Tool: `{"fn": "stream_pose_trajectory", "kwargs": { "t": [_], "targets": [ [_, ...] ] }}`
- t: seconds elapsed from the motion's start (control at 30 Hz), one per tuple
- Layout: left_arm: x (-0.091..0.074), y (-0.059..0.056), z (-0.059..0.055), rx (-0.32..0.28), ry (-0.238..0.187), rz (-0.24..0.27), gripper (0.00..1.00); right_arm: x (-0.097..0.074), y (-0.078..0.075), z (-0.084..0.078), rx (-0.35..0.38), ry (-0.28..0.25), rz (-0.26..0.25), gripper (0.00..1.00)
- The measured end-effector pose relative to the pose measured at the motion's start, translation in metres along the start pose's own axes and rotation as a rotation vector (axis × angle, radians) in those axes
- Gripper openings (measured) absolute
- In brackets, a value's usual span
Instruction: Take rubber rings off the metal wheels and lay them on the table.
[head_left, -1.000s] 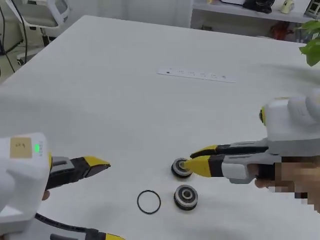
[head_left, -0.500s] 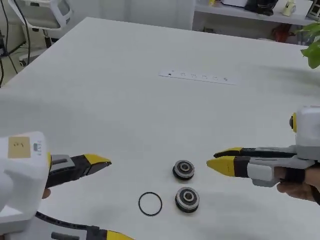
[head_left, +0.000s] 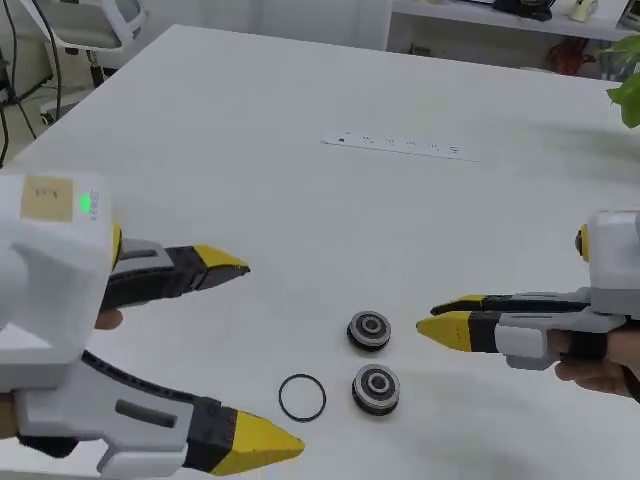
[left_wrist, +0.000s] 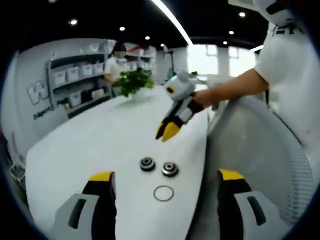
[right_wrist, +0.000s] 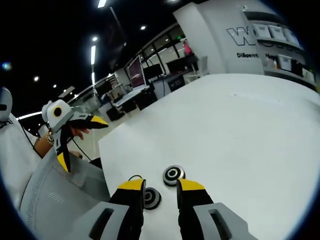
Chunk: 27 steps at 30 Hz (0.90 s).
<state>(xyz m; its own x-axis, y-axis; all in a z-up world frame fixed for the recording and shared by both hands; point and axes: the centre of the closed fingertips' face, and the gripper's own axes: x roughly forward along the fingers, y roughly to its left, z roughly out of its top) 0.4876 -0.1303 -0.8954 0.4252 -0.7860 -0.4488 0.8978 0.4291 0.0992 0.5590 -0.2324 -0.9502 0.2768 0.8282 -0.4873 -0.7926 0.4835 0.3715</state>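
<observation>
Backed off the far wheel (head_left: 369, 330), the right gripper (head_left: 428, 322) hangs barely parted, empty — left gripper (head_left: 274, 359) gapes wide (empty too). One rubber ring (head_left: 280, 397) lies on the table (head_left: 250, 150) beside the near wheel (head_left: 376, 388).

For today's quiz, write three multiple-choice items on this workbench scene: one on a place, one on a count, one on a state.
1. Where is the loose rubber ring?
A. flat on the table, beside the nearer metal wheel
B. around a wheel
C. hooked on a jaw
2. How many metal wheels are on the table?
A. one
B. two
C. four
3. How are the left tongs?
A. shut on the ring
B. shut on a wheel
C. wide open, gripping nothing

1 A: the ring lies bare on the table, apart from the wheel.
2 B: a farther metal wheel sits behind the nearer one.
3 C: its jaws stand far apart.
</observation>
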Motion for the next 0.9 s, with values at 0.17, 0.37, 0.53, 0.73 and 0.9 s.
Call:
{"fn": "stream_pose_trajectory", "kwargs": {
  "t": [0.17, 0.37, 0.53, 0.73, 0.9],
  "targets": [
    [0.011, -0.003, 0.003, 0.058, 0.038, -0.035, 0.83, 0.004, 0.004, -0.007, -0.021, 0.034, 0.012, 0.23],
    [0.03, -0.01, 0.01, 0.106, 0.063, -0.105, 0.85, 0.009, 0.007, -0.017, -0.042, 0.078, 0.022, 0.23],
    [0.045, -0.011, 0.025, 0.16, 0.05, -0.161, 0.84, 0.011, 0.01, -0.021, -0.063, 0.098, 0.033, 0.23],
    [0.063, 0.0, 0.041, 0.18, 0.038, -0.186, 0.83, 0.017, 0.015, -0.028, -0.086, 0.126, 0.052, 0.23],
    [0.074, 0.005, 0.051, 0.186, 0.01, -0.196, 0.81, 0.019, 0.015, -0.035, -0.106, 0.153, 0.059, 0.22]
  ]
}}
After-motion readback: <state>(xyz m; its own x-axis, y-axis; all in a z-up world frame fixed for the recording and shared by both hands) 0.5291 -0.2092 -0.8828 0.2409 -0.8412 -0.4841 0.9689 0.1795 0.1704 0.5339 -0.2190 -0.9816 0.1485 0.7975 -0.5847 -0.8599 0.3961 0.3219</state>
